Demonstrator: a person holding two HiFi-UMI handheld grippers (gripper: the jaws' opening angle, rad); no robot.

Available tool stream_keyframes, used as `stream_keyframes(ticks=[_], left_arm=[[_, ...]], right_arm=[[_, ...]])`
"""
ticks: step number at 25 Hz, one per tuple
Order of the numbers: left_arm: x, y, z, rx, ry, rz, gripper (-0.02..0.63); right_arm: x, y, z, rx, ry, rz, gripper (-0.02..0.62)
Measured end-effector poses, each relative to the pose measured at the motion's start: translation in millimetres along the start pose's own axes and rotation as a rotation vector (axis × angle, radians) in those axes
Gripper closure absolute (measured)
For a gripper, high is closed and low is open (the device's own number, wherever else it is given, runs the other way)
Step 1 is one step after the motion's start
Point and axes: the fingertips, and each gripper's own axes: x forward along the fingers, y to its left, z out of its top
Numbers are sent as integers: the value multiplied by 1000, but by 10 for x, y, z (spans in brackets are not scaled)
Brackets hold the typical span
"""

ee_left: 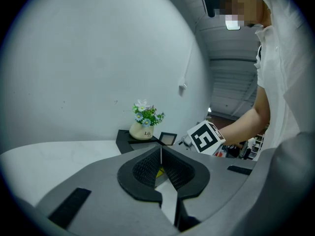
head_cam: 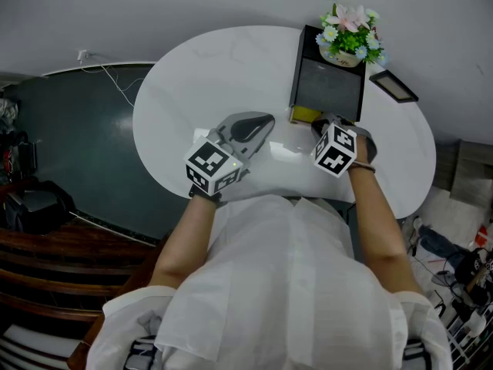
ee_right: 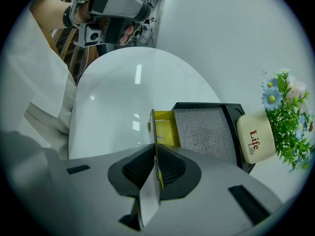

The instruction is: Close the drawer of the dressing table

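Drawer juts open mid-frame; right gripper jaws pinch its front, likely to push it in; left gripper jaws pressed together, empty.

Soft, even indoor light; pale glare streaks on glossy white oval tabletop, centre frame; gripper views fisheye-bent, corners dark.

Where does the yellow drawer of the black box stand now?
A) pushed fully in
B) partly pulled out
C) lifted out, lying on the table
B: the yellow drawer sticks out of the black box, its inside showing, with the right gripper closed on its front panel.
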Motion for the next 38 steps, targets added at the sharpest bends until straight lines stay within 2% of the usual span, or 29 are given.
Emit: stream_keyframes(ticks=[12,36,38], left_arm=[[21,14,-22,-4,3,-1,588],[45,62,-18,-9,8,-15,588],[47,54,-15,-8,7,-16,588]], right_arm=[[43,-152,-3,-8,7,-91,574],[112,-196,-21,-3,17,-142,574],[95,-220,-21,-3,16,-159,549]])
